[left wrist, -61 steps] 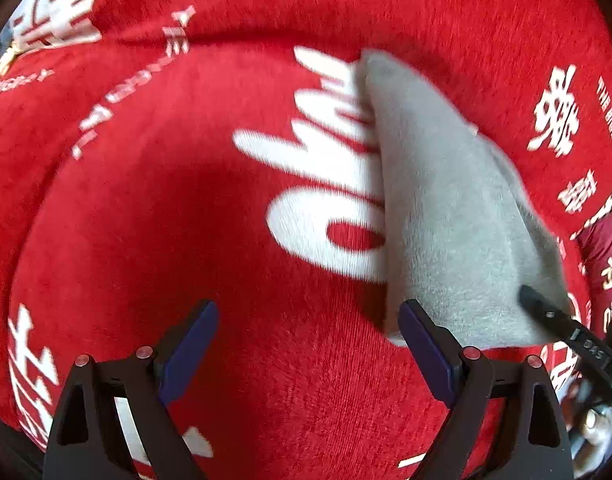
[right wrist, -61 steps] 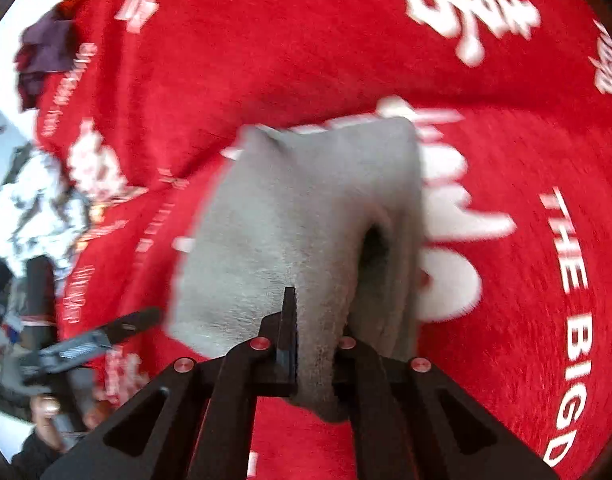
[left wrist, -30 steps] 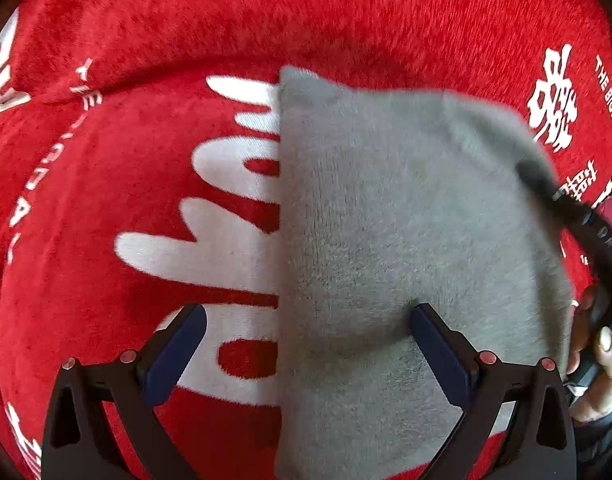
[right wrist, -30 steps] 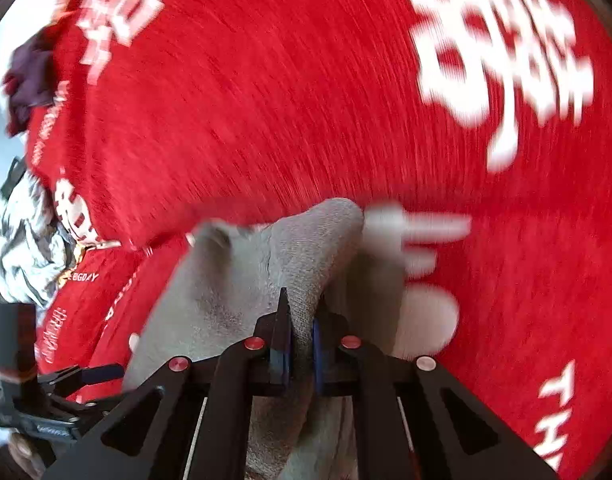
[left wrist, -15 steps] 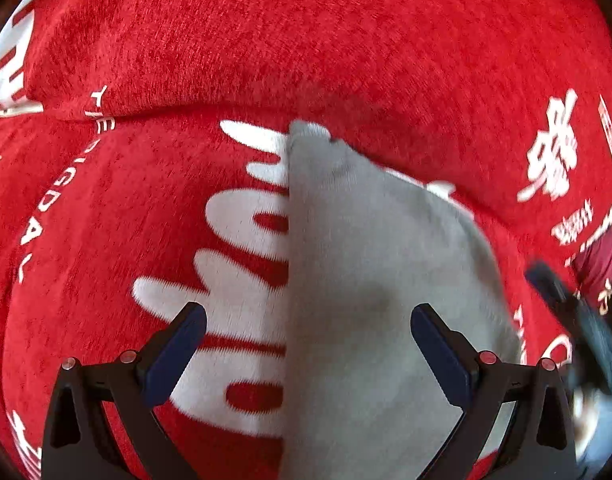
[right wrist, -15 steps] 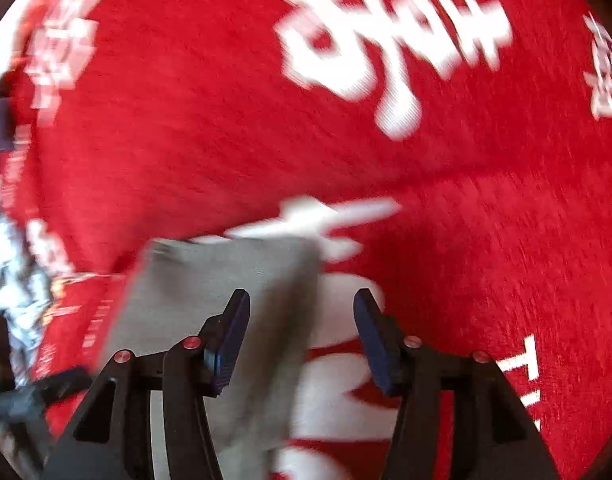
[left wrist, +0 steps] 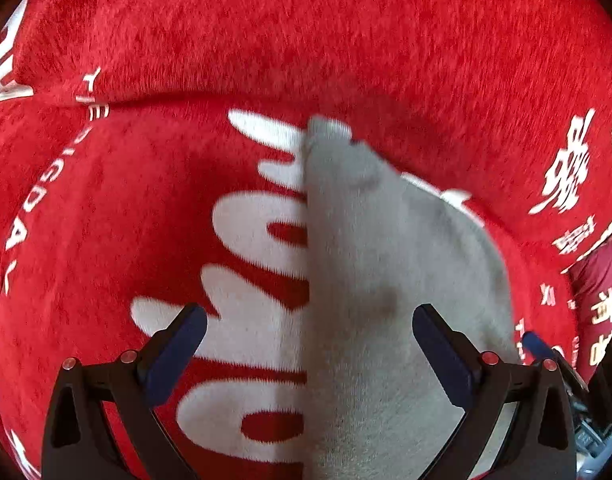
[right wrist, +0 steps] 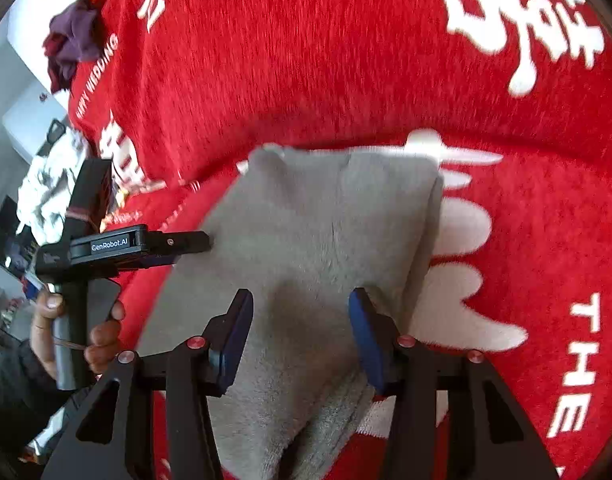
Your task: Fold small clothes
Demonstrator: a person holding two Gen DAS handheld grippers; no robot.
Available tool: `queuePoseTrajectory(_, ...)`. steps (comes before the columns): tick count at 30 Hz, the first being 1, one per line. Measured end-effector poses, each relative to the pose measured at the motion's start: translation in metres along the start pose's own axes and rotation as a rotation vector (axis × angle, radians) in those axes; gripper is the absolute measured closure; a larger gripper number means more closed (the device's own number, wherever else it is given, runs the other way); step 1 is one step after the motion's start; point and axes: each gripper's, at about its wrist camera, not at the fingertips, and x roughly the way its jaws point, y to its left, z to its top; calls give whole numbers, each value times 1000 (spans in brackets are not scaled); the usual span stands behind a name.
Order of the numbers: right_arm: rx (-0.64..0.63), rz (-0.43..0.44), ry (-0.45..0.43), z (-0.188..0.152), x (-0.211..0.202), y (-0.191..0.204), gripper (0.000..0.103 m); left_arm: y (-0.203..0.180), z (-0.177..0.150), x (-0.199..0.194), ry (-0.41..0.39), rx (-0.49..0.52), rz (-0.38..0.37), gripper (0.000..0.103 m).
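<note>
The soft grey fleece garment (right wrist: 314,264) lies folded double on the red plush blanket with white lettering (right wrist: 306,60); the right claw (right wrist: 302,332) hovers wide and empty above it; the left claw (left wrist: 306,344) gapes likewise; likely next: pinching an edge for another fold.

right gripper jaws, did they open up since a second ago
Yes. The right gripper was clamped on the grey cloth then; now its jaws stand apart, above the cloth lying folded on the red blanket.
</note>
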Motion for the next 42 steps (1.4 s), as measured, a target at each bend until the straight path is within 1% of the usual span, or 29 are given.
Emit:
queuePoseTrajectory(1, -5, -25, -23, 2, 2, 4, 25, 2, 2, 3, 19, 0, -1, 0)
queuePoseTrajectory(2, -1, -52, -44, 6, -2, -2, 22, 4, 3, 9, 51, 2, -2, 0)
queuePoseTrajectory(4, 67, -54, -19, 9, 2, -21, 22, 5, -3, 17, 103, 16, -8, 0)
queuePoseTrajectory(5, 100, -44, -2, 6, 3, -25, 22, 6, -6, 19, 113, 22, -26, 0)
queuePoseTrajectory(6, 139, -24, 20, 3, 8, -31, 22, 5, -11, 20, 124, 31, -68, 0)
queuePoseTrajectory(8, 170, 15, 57, -4, 18, -36, 22, 3, -18, 24, 144, 37, -112, 0)
queuePoseTrajectory(11, 208, 56, 101, -13, 40, -37, 22, -6, -24, 28, 111, 67, -93, 0)
queuePoseTrajectory(13, 257, 71, 122, -18, 56, -41, 22, -14, -24, 33, 116, 80, -96, 0)
queuePoseTrajectory(14, 259, 77, 81, -18, 58, -40, 22, -18, -24, 35, 116, 87, -94, 0)
queuePoseTrajectory(15, 261, 83, 70, -17, 60, -38, 22, -24, -24, 37, 113, 101, -88, 0)
queuePoseTrajectory(16, 268, 90, 75, -16, 63, -37, 23, -30, -21, 45, 109, 111, -87, 1)
queuePoseTrajectory(17, 271, 100, 75, -14, 67, -34, 35, -34, -22, 46, 102, 120, -95, 20)
queuePoseTrajectory(18, 264, 100, 88, -13, 70, -29, 41, -41, -22, 47, 98, 132, -128, 31)
queuePoseTrajectory(19, 243, 76, 87, -11, 71, -23, 50, -43, -22, 44, 83, 135, -116, 36)
queuePoseTrajectory(20, 227, 69, 81, -10, 69, -20, 59, -44, -23, 41, 70, 140, -111, 46)
queuePoseTrajectory(22, 219, 62, 66, -8, 62, -17, 63, -46, -25, 33, 47, 156, -108, 55)
queuePoseTrajectory(23, 211, 53, 58, -7, 59, -13, 64, -45, -24, 30, 47, 154, -112, 58)
queuePoseTrajectory(28, 153, 18, 14, -1, 42, 12, 66, -49, -24, 16, 45, 161, -105, 60)
queuePoseTrajectory(34, 112, 14, -12, 1, 16, 42, 67, -45, -33, -22, 18, 170, -124, 60)
queuePoseTrajectory(38, 105, 17, -9, -5, 3, 61, 67, -39, -46, -51, 2, 189, -115, 60)
queuePoseTrajectory(42, 76, 21, -14, -18, -12, 90, 67, -27, -68, -81, -17, 213, -104, 60)
